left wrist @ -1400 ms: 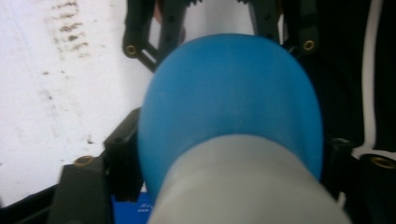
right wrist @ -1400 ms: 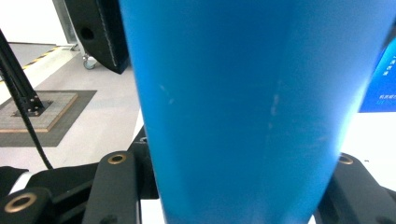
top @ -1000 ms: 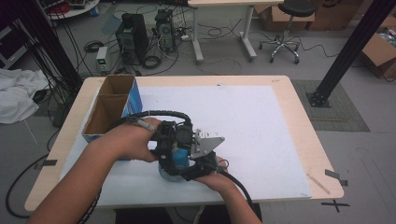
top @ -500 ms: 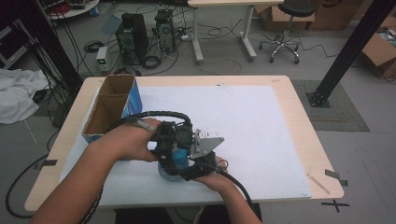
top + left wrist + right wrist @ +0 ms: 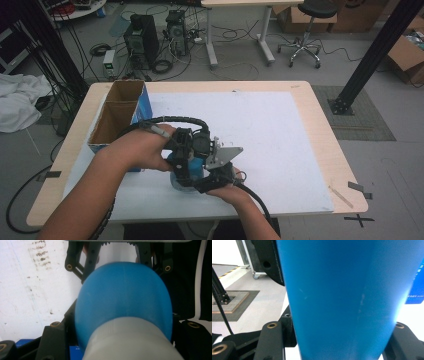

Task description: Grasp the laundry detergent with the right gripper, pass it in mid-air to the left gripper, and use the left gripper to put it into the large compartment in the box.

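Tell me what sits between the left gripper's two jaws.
A blue bottle with a pale grey cap end sits between the jaws of the left gripper, which press its sides. The left gripper view shows this.

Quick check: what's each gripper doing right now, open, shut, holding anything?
Left gripper: shut on the blue bottle, near its white cap.
Right gripper: jaws just eased open slightly, but it grips the blue bottle's body.

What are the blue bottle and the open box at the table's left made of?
Blue bottle: probably plastic, smooth matte skin with a faint mould seam; its pale ribbed cap looks plastic too. Box: cardboard, brown raw inside, printed blue outside.
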`<state>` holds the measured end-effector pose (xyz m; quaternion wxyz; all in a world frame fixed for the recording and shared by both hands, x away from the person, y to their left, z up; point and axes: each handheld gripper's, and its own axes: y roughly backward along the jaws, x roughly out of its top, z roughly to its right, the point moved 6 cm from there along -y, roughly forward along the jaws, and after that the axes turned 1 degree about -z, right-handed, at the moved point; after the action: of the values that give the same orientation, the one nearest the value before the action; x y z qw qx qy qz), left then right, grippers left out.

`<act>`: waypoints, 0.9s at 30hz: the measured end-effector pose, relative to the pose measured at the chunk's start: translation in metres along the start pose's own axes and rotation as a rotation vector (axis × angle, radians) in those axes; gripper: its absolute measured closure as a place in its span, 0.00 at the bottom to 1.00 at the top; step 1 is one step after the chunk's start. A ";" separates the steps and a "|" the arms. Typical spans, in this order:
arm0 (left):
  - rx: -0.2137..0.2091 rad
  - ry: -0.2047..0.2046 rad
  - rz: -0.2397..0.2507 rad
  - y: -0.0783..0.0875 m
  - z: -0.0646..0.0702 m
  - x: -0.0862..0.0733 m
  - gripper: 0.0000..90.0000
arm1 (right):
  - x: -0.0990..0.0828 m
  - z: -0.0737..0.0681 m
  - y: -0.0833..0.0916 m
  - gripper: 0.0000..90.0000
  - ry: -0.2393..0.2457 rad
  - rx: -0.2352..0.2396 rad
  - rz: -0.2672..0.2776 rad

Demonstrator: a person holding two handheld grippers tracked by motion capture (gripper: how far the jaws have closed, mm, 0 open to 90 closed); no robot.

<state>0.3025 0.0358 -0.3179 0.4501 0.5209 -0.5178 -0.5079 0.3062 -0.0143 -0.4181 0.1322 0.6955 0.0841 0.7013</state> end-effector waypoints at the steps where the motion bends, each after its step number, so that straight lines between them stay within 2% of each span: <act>1: 0.002 0.001 -0.001 0.000 0.000 0.000 0.43 | 0.000 0.000 0.001 0.46 -0.012 0.007 0.007; 4: 0.003 0.003 -0.006 0.000 -0.002 0.001 0.43 | 0.002 0.000 0.004 0.41 -0.016 0.019 0.021; 6: -0.001 0.004 -0.007 0.001 -0.002 0.001 0.43 | 0.002 -0.001 0.004 0.38 -0.010 0.013 0.008; 10: 0.003 0.003 0.003 0.000 -0.002 0.002 0.43 | 0.001 -0.001 0.005 0.33 -0.016 0.030 -0.010; 11: 0.002 0.001 -0.005 0.001 -0.002 0.002 0.43 | 0.000 0.000 0.004 0.33 -0.007 0.027 -0.008; 20: -0.003 0.008 -0.001 0.003 -0.004 0.002 0.43 | -0.007 -0.001 0.008 0.17 -0.033 -0.012 -0.054; 27: -0.007 0.011 -0.002 0.004 -0.005 0.002 0.43 | -0.009 -0.002 0.013 0.08 -0.031 -0.013 -0.085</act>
<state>0.3071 0.0334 -0.3136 0.4544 0.5227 -0.5128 -0.5073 0.3032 -0.0290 -0.4229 0.1679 0.7010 0.1069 0.6848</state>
